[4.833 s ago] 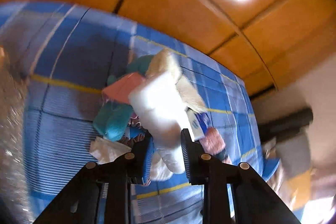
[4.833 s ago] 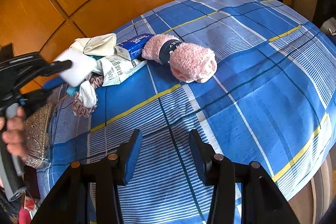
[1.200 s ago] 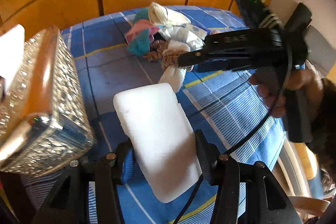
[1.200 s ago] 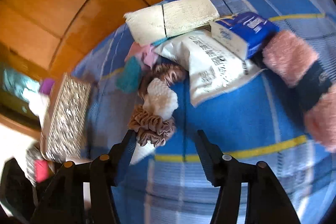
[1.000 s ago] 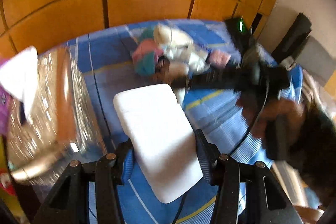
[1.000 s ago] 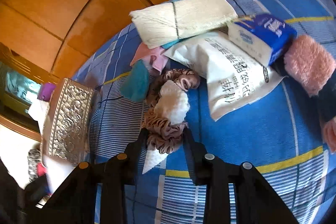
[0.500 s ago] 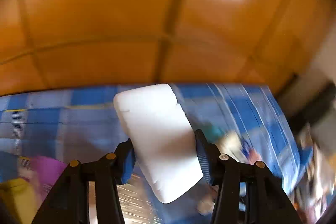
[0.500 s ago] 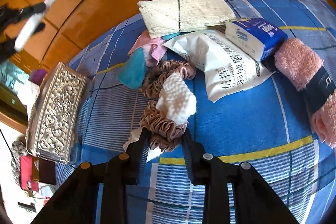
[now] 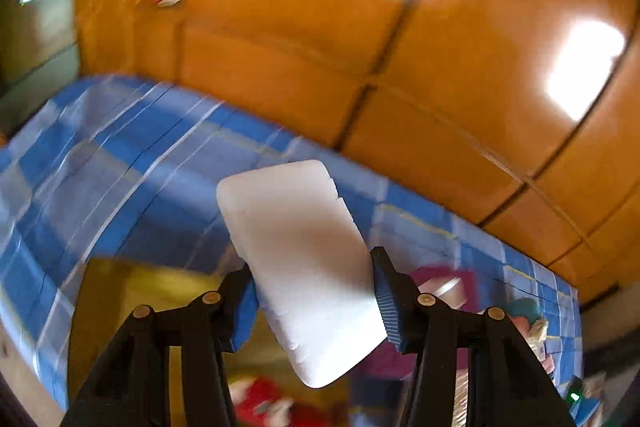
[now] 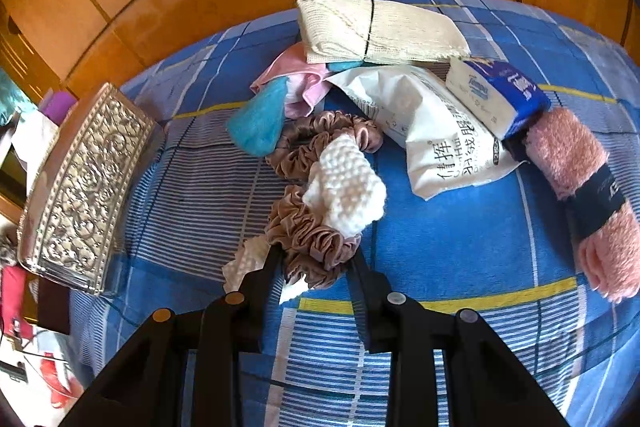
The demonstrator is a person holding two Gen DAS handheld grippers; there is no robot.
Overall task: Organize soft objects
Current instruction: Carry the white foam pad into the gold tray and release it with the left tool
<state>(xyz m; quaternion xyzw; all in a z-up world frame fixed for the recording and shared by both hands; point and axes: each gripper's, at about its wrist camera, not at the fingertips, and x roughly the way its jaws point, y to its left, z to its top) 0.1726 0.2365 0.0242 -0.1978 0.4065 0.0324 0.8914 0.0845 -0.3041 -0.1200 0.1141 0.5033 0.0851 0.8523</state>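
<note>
My left gripper is shut on a white foam sponge and holds it in the air above the blue plaid bedspread. My right gripper is shut on a brown satin scrunchie that lies on the bed. A white knitted piece rests on the scrunchie. A second brown scrunchie lies just behind it.
Behind the scrunchies lie a teal cloth, a pink cloth, a cream folded towel, a white tissue pack, a blue tissue pack and a pink rolled towel. A silver embossed box stands at the left. Wooden panels rise behind the bed.
My right gripper has closed around the brown scrunchie. My left gripper has swung away from the pile with the sponge, and now looks over the bed's far side.
</note>
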